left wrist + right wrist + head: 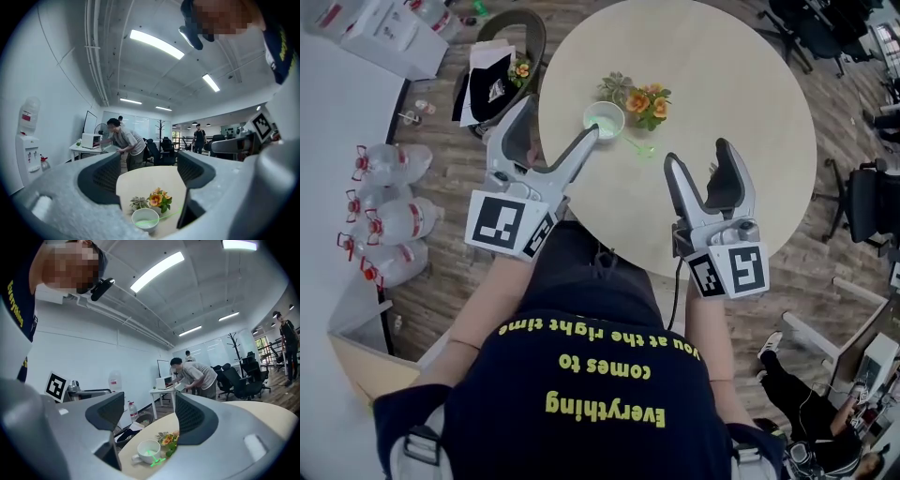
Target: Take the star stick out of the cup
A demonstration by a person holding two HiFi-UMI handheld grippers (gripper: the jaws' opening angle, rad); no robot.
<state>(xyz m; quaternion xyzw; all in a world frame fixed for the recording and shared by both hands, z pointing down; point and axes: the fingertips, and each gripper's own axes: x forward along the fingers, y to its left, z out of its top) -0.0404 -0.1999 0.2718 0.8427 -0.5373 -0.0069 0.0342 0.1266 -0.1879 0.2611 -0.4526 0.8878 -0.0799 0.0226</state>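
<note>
Yellow shirt print "Everything comes to you at the right time"; left gripper, right gripper wide, empty.

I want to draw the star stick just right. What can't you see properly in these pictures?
- Star stick: in the head view it is too thin and small to show its star shape.
- Stick's lower end: it sits inside the cup, hidden by the cup's wall in both gripper views.
- Flowers: in the right gripper view they are partly hidden behind one jaw of the right gripper.
</note>
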